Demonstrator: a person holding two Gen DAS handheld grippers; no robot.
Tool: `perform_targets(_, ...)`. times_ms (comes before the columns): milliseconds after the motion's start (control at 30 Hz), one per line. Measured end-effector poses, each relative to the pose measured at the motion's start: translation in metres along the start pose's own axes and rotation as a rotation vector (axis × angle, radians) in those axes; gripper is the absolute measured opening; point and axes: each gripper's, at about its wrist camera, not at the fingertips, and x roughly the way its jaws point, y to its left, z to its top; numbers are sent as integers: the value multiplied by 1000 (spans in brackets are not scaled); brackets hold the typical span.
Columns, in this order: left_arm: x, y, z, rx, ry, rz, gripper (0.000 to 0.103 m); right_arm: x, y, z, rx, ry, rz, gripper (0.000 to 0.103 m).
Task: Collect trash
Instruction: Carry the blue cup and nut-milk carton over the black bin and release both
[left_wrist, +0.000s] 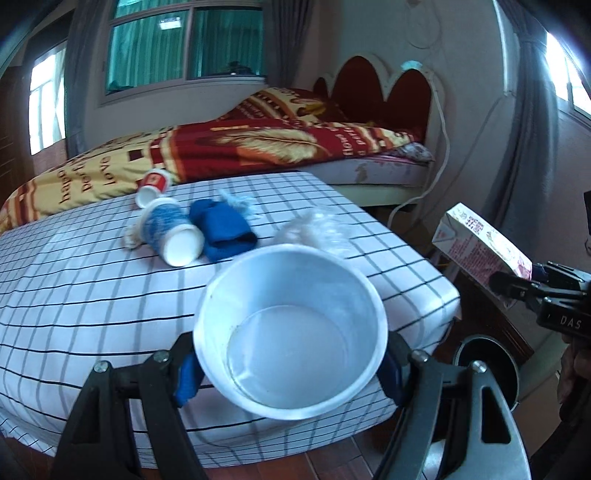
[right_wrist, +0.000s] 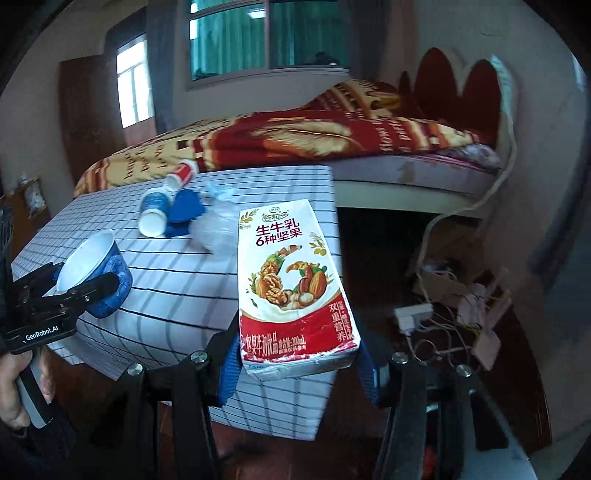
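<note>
Blue-padded left hand-held gripper (left_wrist: 291, 373) tilts down, clamping cup (left_wrist: 290, 332).

a home bedroom, a bed (left_wrist: 258, 147) with red and yellow blanket (right_wrist: 295, 136), scalloped red headboard (left_wrist: 384, 88), curtained windows (left_wrist: 184, 40), checked cloth-covered table (left_wrist: 92, 295)

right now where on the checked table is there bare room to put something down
The near half of the checked table is bare, from the lying blue cup to the front edge. The far middle is crowded: red cup, blue cup, blue cloth, crumpled plastic lie close together.
</note>
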Motion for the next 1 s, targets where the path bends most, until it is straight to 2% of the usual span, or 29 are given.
perform_targets(367, 12, -73, -3, 94, 26, -123, 77, -32, -68, -49, 129, 30, -115, 55)
perform_targets(1000, 24, -161, -13, 210, 64, -276, 77, -72, -132, -103, 244, 47, -247, 55)
